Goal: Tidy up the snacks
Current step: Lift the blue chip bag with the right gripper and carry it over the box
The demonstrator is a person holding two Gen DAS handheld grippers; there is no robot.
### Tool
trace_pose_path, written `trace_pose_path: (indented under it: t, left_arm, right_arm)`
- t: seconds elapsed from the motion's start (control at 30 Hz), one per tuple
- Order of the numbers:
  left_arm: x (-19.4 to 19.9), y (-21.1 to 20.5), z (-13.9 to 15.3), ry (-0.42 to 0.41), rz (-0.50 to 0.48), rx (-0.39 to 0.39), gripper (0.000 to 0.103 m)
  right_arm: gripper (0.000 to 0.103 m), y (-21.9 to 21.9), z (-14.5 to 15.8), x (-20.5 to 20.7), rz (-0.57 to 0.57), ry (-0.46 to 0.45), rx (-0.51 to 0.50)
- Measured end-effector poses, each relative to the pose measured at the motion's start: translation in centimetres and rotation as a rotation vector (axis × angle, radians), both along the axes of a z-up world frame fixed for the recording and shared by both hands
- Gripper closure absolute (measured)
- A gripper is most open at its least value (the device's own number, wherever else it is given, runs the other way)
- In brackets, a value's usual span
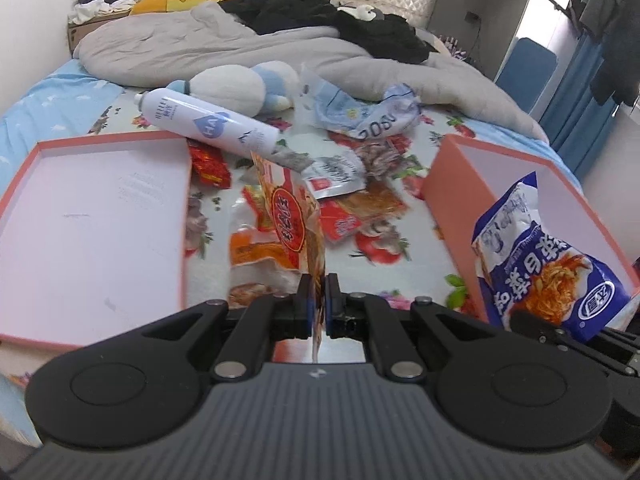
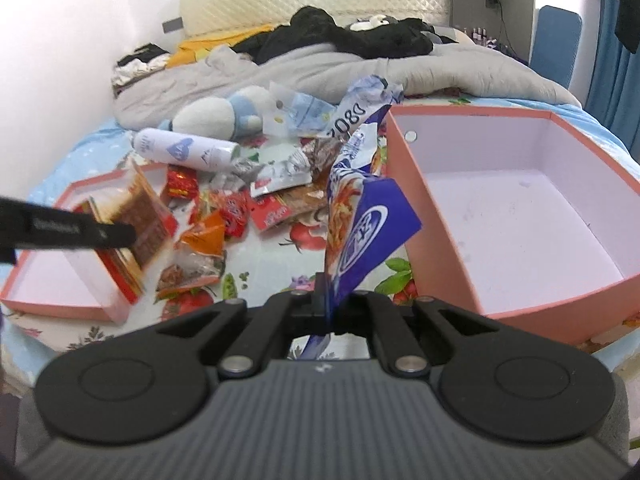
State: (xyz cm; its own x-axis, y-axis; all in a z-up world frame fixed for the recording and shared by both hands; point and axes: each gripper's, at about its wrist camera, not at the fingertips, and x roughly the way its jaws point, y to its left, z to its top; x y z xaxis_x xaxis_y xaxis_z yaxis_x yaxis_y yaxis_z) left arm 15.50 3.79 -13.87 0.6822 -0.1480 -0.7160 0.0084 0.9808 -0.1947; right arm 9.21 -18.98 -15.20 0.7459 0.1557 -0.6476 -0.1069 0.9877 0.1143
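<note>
My left gripper point(image 1: 318, 292) is shut on an orange-red snack packet point(image 1: 289, 216), held edge-on above the bed beside the shallow pink lid tray point(image 1: 24, 176). In the right wrist view that packet point(image 2: 136, 216) hangs over the tray point(image 2: 60, 308). My right gripper point(image 2: 330, 292) is shut on a blue-and-white noodle bag point(image 2: 360, 224), held just left of the deep pink box point(image 2: 436, 248). The same bag point(image 1: 548, 268) shows in the left wrist view at the box point(image 1: 448, 184). Several red and orange snack packets point(image 2: 236, 212) lie loose on the floral sheet between the two containers.
A white spray can point(image 1: 212, 124) lies behind the snacks, with a white-and-blue plush toy point(image 1: 240, 84) and crumpled blue wrappers point(image 1: 360, 112). A grey duvet point(image 1: 200, 44) and black clothes point(image 1: 320, 12) cover the far bed. Blue curtains point(image 1: 580, 112) hang at right.
</note>
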Motion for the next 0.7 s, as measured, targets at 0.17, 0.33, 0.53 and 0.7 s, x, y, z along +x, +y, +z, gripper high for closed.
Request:
trace_pose_path:
  t: [0.17, 0.33, 0.53, 0.7]
  left_arm:
    - [-0.6, -2.4, 2.4, -0.036, -0.01, -0.01, 0.097]
    - [-0.3, -4.3, 5.6, -0.079, -0.03, -0.027, 0.097]
    - [0.0, -7.0, 10.2, -0.161, -0.057, -0.038, 0.097]
    - [0.6, -9.3, 13.7, -0.213, -0.103, -0.076, 0.097]
  right_arm:
    - [0.1, -1.7, 2.2, -1.0, 0.003, -0.039, 0.03]
    - [0.1, -3.4, 4.9, -1.2, -0.011, -0.09, 0.06]
    - [0.1, -5.8, 8.3, -1.0, -0.026, -0.154, 0.108]
    - [0.1, -7.9, 10.9, -0.6, -0.047, -0.213, 0.114]
